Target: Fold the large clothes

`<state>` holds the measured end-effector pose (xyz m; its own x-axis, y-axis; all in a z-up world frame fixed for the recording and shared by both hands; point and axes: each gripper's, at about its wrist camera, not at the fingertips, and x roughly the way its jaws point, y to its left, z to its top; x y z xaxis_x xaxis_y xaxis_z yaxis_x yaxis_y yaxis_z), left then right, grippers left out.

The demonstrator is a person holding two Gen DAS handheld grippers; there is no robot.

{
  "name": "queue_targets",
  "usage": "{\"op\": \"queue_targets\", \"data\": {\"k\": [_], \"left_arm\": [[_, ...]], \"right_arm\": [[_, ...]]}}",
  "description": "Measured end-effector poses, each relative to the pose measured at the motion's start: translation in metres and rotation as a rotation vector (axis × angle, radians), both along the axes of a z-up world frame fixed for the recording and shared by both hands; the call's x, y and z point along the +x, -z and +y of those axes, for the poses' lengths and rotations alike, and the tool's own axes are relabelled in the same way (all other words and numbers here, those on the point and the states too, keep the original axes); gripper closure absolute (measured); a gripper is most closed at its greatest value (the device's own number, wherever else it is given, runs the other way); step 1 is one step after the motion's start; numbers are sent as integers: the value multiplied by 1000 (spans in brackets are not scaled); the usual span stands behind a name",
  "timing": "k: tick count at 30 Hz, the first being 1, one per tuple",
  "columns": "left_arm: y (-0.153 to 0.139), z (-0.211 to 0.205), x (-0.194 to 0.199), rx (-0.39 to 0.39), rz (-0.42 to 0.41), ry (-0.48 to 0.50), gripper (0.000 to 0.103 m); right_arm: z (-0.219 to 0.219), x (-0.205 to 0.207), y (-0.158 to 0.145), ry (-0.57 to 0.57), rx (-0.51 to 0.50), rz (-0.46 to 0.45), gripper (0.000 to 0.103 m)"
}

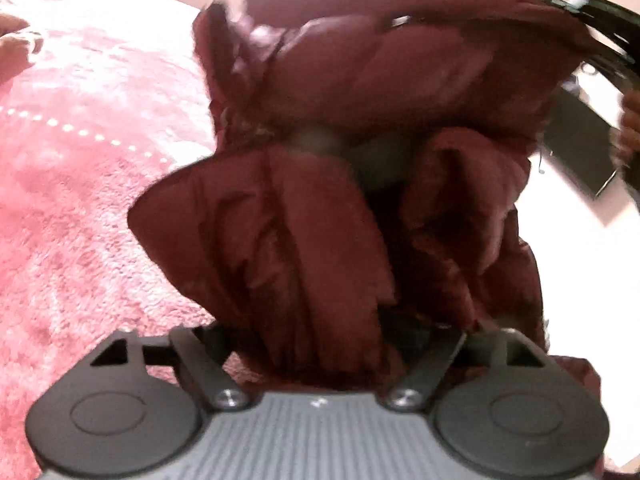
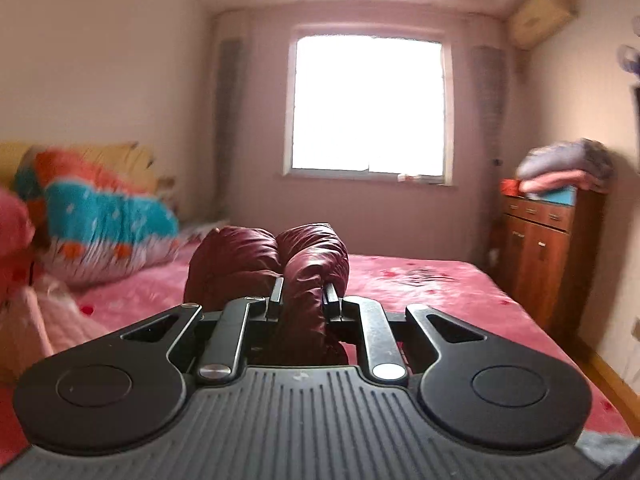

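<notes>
Gripping a fold of the dark red padded quilted jacket (image 2: 280, 264) in our right claw (image 2: 303, 295) above the pink bed (image 2: 420, 292), we had it lifted. Our left claw (image 1: 340, 320) was buried in jacket; we could not tell its grip. Next: spreading it flat.

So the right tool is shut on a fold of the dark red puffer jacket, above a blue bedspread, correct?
Not quite: the bedspread is pink, not blue. The right wrist view shows the right tool shut on a fold of the dark red puffer jacket above it.
</notes>
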<state>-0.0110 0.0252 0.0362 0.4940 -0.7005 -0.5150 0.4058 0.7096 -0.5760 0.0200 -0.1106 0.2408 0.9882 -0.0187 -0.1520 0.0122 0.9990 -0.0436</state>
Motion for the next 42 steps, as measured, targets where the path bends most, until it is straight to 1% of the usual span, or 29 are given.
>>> {"op": "queue_targets", "data": {"k": [1,2,3,5,6,7,9,11,13,14,18,19,21,26,29,30,32,33,34,36,40,42], "left_arm": [[-1,-4,2,6,8,3,25],[-2,-9,4,10,9,5,28],[-3,-14,6,22,4,7,43],[-9,-24,6,65,-7,-17,60],[-12,-28,7,66,-4,-43,68],[-15,-28,7,50,0,-73,71],[-24,-27,5,36,-1,-147,78],[-41,-19,1,43,-42,-224,81],[-65,-9,-3,38,-105,-296,82],[-77,-4,-5,42,-132,-325,82],[-134,23,-15,72,-279,-436,82],[-154,30,-19,75,-326,-459,82],[-189,38,-30,99,-417,-492,82],[-266,58,-63,159,-638,-537,82],[-293,50,-75,201,-737,-541,82],[-299,47,-76,216,-756,-534,82],[-303,34,-60,263,-771,-512,82],[-299,29,-44,283,-760,-500,81],[-294,22,-32,297,-736,-488,81],[-275,9,7,323,-685,-469,81],[-242,-12,62,388,-621,-450,81],[-220,-22,92,415,-560,-440,81]], "right_arm": [[-7,-14,0,15,17,-13,85],[-15,-29,-1,27,29,-22,85],[-20,-43,-2,37,42,-30,85],[-31,-68,-3,53,64,-48,85],[-33,-77,-3,57,76,-59,85],[-37,-91,-4,62,90,-72,85],[-39,-106,-4,69,121,-107,85],[-49,-127,-10,80,155,-150,85],[-65,-161,-20,89,188,-199,85],[-66,-169,-24,87,197,-218,85],[-80,-221,-46,78,229,-299,86],[-79,-228,-49,77,231,-318,86],[-82,-250,-56,75,246,-356,86],[-96,-297,-73,69,283,-427,86],[-104,-314,-74,76,302,-443,86],[-108,-317,-73,81,312,-443,86],[-115,-320,-70,104,311,-437,86],[-118,-313,-66,123,299,-429,86],[-117,-295,-60,137,293,-414,86],[-119,-266,-44,162,283,-379,86],[-138,-221,-21,216,229,-281,86],[-152,-196,-6,235,218,-222,86]]}}
